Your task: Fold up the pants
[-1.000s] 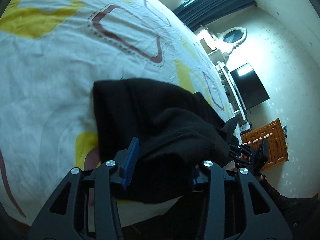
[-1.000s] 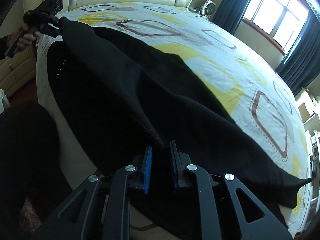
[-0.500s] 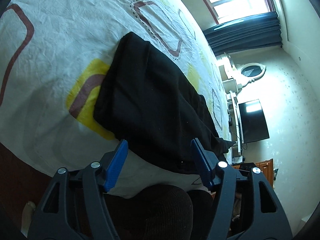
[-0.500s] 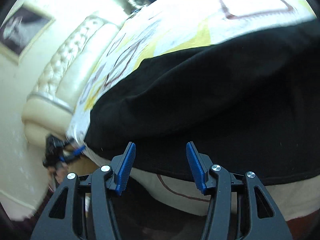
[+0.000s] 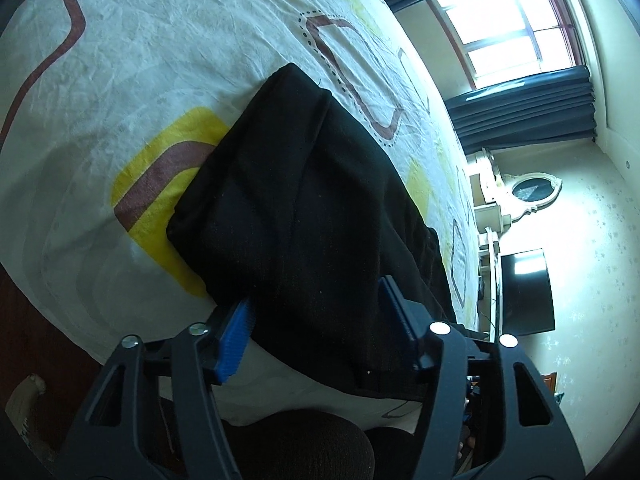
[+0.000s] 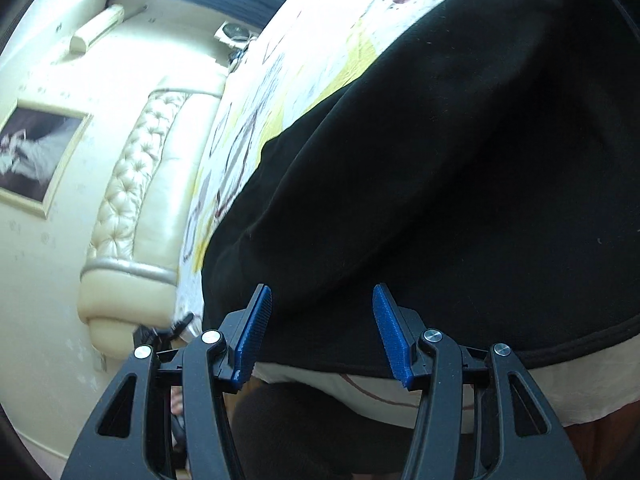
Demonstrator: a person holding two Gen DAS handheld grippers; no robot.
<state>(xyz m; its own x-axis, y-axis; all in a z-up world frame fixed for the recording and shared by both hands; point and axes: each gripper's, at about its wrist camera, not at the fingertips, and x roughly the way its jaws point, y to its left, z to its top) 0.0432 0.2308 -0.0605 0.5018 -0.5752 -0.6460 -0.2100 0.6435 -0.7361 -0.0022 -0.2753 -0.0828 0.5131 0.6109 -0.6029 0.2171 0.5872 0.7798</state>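
The black pants are lying folded on the bed, near its edge. The left gripper and right gripper are both hovering spread wide, grasping nothing.

One pair of black pants, one bedsheet, two tools: left, right.

Daylight pours through the window, which is blown out to white. The black pants lose detail in shadow. Fisheye bending curves the edges; the right view is slightly blurred.
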